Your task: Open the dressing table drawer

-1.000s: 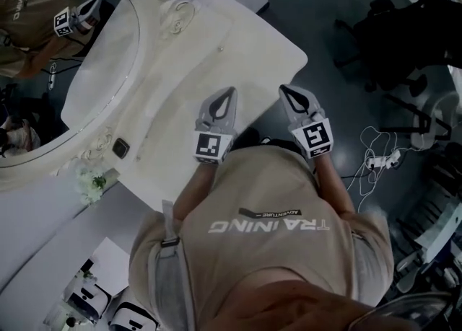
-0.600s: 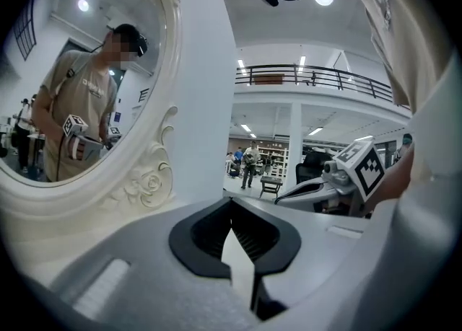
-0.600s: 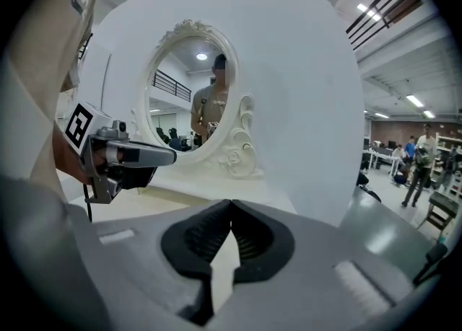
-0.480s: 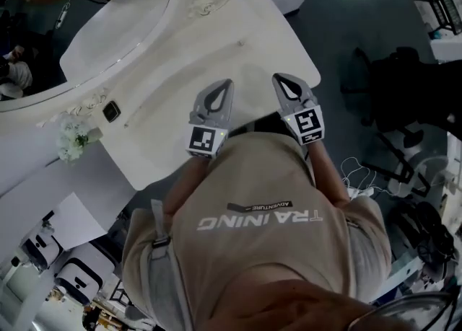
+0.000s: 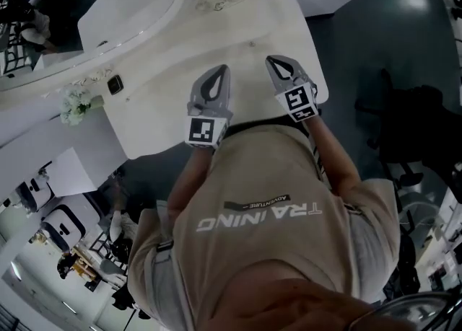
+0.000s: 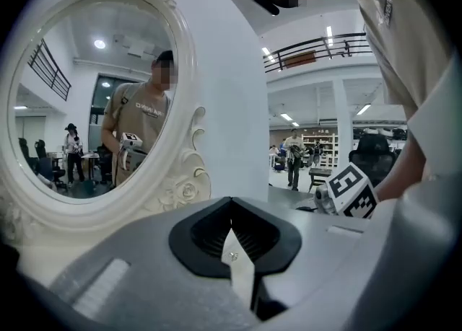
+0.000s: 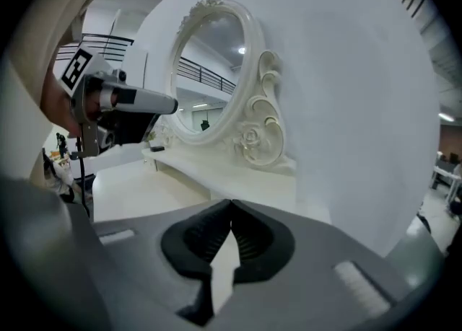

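Observation:
The white dressing table (image 5: pixel 253 30) lies under both grippers, with its oval mirror (image 5: pixel 123 1) at the upper left. No view shows its drawer. My left gripper (image 5: pixel 221 70) hangs shut over the table's front part with nothing in it. My right gripper (image 5: pixel 272 60) is beside it, near the right front corner, also shut and holding nothing. In the left gripper view the shut jaws (image 6: pixel 231 201) face the mirror (image 6: pixel 94 106). The right gripper view shows shut jaws (image 7: pixel 231 202) facing the mirror's carved frame (image 7: pixel 256 128) and the tabletop (image 7: pixel 144 189).
A small dark object (image 5: pixel 114 84) and white flowers (image 5: pixel 74 104) sit at the table's left end. A dark office chair (image 5: pixel 415 131) stands on the floor to the right. White machines (image 5: pixel 61 225) are at the lower left. A white wall (image 7: pixel 361 106) backs the table.
The table and mirror have slid up and left in the head view. Both grippers have come forward over the tabletop, the right one ending near the right front corner. Both jaws stay shut.

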`<state>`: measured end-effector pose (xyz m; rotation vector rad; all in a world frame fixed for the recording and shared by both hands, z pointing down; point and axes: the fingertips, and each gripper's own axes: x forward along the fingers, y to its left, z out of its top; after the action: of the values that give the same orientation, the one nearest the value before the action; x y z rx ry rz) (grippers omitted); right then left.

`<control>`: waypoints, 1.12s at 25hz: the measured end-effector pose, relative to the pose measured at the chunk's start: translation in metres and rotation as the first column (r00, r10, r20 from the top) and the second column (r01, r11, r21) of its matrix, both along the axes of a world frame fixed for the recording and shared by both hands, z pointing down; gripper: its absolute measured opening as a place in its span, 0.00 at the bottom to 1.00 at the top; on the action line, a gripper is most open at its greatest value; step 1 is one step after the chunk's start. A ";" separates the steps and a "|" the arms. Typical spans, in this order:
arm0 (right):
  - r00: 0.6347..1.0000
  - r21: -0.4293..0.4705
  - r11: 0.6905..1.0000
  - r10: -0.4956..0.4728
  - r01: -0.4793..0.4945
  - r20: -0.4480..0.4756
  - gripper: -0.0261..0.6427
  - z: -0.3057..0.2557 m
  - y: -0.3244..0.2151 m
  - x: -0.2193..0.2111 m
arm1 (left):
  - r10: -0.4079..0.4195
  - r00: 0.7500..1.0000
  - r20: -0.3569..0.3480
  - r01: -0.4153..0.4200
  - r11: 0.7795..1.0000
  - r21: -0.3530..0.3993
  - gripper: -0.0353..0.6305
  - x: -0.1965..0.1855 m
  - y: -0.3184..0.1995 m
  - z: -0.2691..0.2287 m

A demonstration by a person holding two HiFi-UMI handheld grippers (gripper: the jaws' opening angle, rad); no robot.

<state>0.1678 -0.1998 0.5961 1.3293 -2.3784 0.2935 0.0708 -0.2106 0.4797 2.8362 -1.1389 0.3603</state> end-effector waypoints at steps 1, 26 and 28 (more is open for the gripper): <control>1.000 -0.002 1.000 -0.011 0.011 -0.012 0.04 0.008 -0.005 0.000 | -0.015 1.000 0.009 0.015 1.000 -0.007 0.06 0.002 -0.002 0.004; 0.952 -0.196 0.940 0.297 -0.277 0.077 0.25 0.117 -0.071 -0.042 | -0.124 0.989 0.079 0.136 0.974 -0.178 0.06 -0.079 -0.005 0.095; 0.938 -0.204 0.926 0.340 -0.319 0.075 0.19 0.117 -0.074 -0.041 | -0.120 0.990 0.074 0.132 0.975 -0.180 0.06 -0.087 -0.007 0.096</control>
<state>0.1267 -0.2735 0.7130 1.6541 -2.1357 0.6870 -0.0163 -0.2173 0.5752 2.5961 -1.2209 0.5205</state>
